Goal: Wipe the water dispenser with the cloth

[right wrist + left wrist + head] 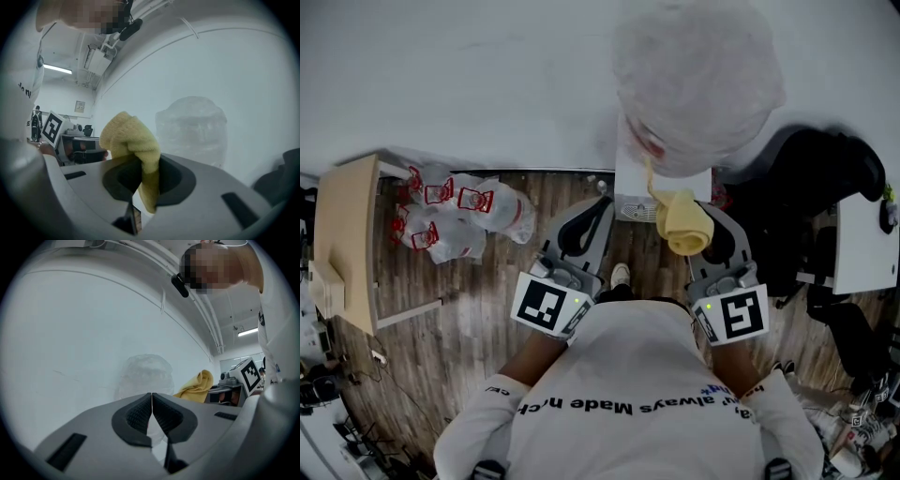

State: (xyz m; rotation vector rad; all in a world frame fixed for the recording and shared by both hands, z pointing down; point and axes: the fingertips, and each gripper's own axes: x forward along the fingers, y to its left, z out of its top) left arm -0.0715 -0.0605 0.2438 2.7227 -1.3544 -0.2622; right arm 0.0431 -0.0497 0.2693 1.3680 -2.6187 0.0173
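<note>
Closest in, the person's white shirt (628,375) fills the bottom of the head view, with both arms stretched forward over the wooden floor (487,300). The left gripper (152,400) has its jaws pressed together with nothing between them, the two ribbed dark pads meeting along one line. Beside it, the right gripper (146,171) is clamped on a yellow cloth (131,138). A bunched fold of the cloth stands up above the jaws and a narrower tail hangs down between them. Just beyond both grippers stands the water dispenser (661,183), a white cabinet topped by a clear upturned bottle (694,84). From the head view the cloth lies over the cabinet's front, right below the bottle, though I cannot tell whether it touches. Behind the dispenser runs a plain white wall (469,75). Off to the left, against that wall, plastic bags (464,211) with red print lie on the floor, next to a pale wooden worktop (347,225).
</note>
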